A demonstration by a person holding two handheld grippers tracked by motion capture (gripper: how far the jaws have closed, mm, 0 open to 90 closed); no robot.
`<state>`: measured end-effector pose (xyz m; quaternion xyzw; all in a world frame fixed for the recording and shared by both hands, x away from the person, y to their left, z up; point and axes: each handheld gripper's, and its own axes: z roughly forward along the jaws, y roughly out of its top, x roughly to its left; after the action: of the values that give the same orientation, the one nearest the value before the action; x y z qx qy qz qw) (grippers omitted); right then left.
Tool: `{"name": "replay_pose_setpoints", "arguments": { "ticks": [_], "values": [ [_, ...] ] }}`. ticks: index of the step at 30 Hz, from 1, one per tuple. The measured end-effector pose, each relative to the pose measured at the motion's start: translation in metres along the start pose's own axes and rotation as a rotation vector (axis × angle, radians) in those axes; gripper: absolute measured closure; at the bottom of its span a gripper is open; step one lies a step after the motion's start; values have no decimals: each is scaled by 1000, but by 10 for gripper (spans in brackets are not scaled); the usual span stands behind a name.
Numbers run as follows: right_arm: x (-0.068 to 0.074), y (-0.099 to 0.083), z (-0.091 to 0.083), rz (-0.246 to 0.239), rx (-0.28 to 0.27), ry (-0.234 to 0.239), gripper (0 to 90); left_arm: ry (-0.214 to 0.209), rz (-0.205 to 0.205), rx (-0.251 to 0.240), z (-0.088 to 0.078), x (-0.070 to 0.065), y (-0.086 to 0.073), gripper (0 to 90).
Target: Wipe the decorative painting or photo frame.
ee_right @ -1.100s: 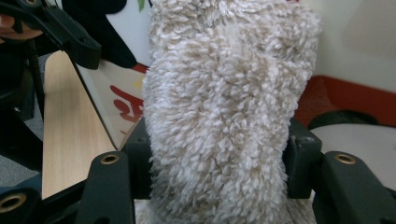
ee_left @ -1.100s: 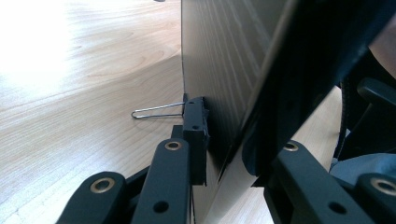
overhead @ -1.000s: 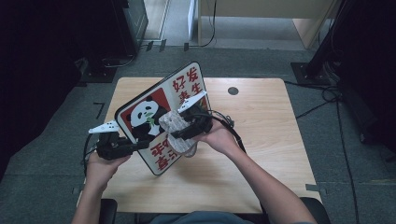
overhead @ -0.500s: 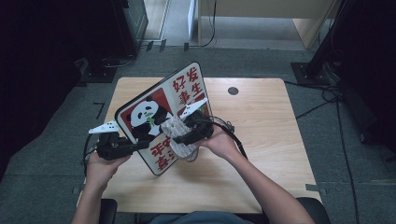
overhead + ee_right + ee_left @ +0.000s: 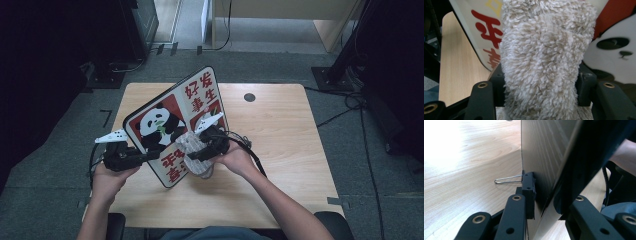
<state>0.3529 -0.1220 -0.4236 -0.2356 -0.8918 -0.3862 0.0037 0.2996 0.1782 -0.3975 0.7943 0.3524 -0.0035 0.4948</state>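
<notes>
A board (image 5: 200,95) printed with a panda and red characters stands tilted over the wooden table (image 5: 285,135). My left gripper (image 5: 145,156) is shut on the board's lower left edge. In the left gripper view its jaws (image 5: 546,205) straddle that edge (image 5: 541,165), beside a black binder clip (image 5: 528,183) on the pale back. My right gripper (image 5: 199,151) is shut on a fluffy beige cloth (image 5: 189,143) that presses against the board's printed face near its lower corner. The right gripper view has the cloth (image 5: 544,57) bulging between both jaws (image 5: 541,83), the panda's face (image 5: 614,50) behind it.
A small black round cap (image 5: 249,97) sits in the table's far right part. The right gripper's cable (image 5: 252,152) lies across the tabletop. Dark furniture (image 5: 60,60) and floor cables (image 5: 350,100) flank the table.
The right gripper and the cloth have slid down the board's face toward its lower corner. The left gripper and the board have stayed in place.
</notes>
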Motion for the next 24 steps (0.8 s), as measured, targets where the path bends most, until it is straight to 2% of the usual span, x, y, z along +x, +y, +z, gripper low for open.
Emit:
{"name": "replay_pose_setpoints", "arguments": {
  "ticks": [24],
  "values": [
    [-3,-30,25,33,90,20,435,1,4,0,0,0,0,765]
  ]
}}
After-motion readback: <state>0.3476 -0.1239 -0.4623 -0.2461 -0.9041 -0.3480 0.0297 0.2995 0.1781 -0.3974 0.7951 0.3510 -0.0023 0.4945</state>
